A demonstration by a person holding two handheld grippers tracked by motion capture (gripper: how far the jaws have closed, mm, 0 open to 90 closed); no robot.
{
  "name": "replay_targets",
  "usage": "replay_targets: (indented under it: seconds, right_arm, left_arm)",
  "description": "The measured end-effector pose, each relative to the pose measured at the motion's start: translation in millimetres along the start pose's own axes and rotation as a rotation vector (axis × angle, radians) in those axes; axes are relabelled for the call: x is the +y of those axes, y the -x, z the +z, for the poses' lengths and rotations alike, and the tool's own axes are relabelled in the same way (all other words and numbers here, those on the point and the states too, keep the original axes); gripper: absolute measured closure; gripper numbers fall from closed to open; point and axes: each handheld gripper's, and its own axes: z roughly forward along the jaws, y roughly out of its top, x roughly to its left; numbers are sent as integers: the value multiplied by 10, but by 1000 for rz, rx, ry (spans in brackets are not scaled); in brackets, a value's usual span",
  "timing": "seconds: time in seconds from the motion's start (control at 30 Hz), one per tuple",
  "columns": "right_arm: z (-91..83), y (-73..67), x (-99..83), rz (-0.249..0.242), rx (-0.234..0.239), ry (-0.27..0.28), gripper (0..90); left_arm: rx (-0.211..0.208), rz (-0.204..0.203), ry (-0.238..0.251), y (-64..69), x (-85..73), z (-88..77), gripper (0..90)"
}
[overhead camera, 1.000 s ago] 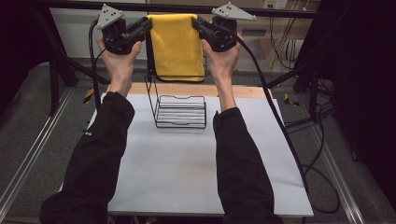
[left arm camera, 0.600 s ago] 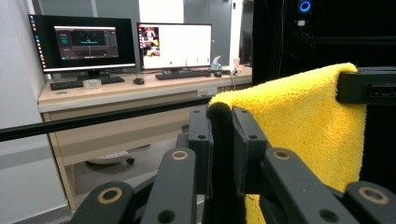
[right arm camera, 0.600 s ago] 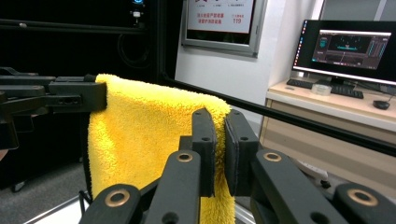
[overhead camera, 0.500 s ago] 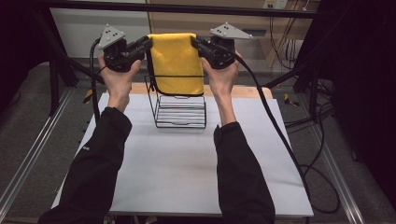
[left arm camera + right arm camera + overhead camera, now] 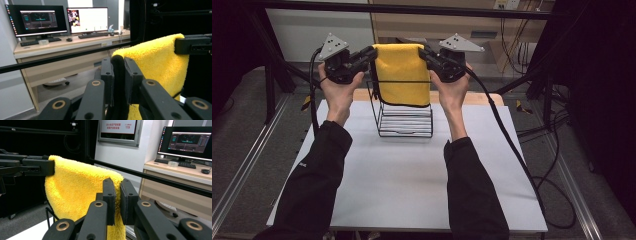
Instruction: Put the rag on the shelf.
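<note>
Left tongs point(image 5: 371, 53) and right tongs point(image 5: 422, 52), each clamped on a top corner, hold a fluffy yellow cloth point(image 5: 403, 72) above a black wire rack point(image 5: 406, 117); bare white table point(image 5: 407, 185) below.

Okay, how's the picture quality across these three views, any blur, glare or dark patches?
High view: white table evenly lit, surroundings fall to near black, the yellow towel sharp. Left gripper view: near jaws soft, bright monitor washed out. Right gripper view: towel pile crisp, black frame at left lost in shadow, wall sign too blurred to read fully.
</note>
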Motion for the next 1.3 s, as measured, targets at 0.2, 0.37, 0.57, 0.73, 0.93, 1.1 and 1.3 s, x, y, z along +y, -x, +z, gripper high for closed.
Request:
replay_targets:
  seconds: [0.2, 0.37, 0.57, 0.73, 0.93, 1.1, 1.3]
  right_arm:
    - [-43, -28, -36, -16, 2, -11, 839]
    - [-89, -54, -65, -23, 9, -19, 838]
    - [-192, -134, -115, -50, 21, -28, 836]
    - [-270, -186, -183, -52, 33, -34, 836]
    - [-344, -245, -261, -57, 46, -62, 836]
    - [-395, -280, -321, -62, 67, -97, 834]
    - [-443, -322, -385, -63, 92, -132, 831]
  left_arm:
    - [-25, -3, -5, 30, -58, -40, 790]
    - [-35, 9, -14, 56, -86, -86, 790]
    - [-46, 26, -31, 122, -124, -169, 787]
    - [-58, 27, -46, 171, -177, -240, 785]
    - [-62, 21, -74, 238, -244, -302, 777]
    - [-75, 16, -102, 278, -340, -369, 771]
    - [-87, 22, -144, 319, -447, -436, 759]
